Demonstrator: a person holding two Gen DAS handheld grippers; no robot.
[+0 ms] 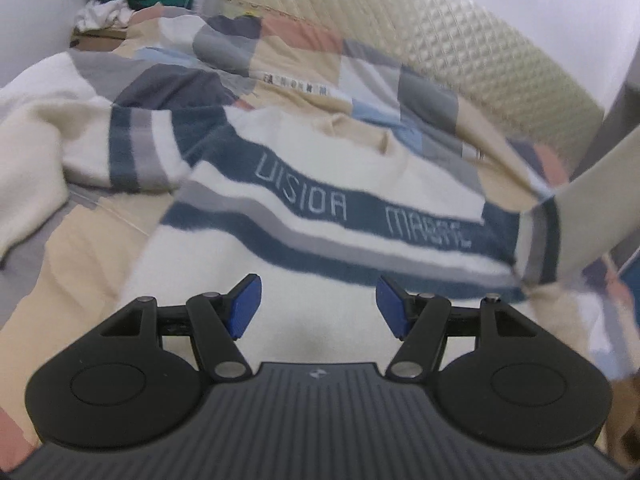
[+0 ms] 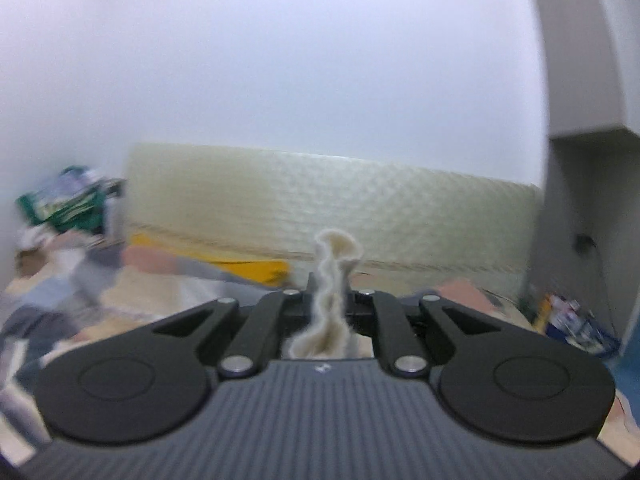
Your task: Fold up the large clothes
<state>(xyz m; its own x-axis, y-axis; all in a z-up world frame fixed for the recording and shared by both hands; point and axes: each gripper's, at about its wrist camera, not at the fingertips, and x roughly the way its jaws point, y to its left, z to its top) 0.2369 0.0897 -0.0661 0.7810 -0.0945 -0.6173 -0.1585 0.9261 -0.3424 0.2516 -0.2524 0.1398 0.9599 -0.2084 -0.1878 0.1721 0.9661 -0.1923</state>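
Only the left wrist view showed the fuzzy cream sweater (image 1: 320, 208) with blue and grey stripes, spread on the patchwork quilt (image 1: 280, 64) before the quilted headboard (image 1: 460, 40), the left tool (image 1: 318, 304) hanging wide and empty above it. The right wrist view showed the right tool (image 2: 328, 296) clamped on a wavy cream edge of sweater, raised before that headboard.

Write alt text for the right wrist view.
The right gripper is shut on a bunched fold of fuzzy cream knit fabric, raised before a quilted cream headboard and a blurred patchwork bedspread.
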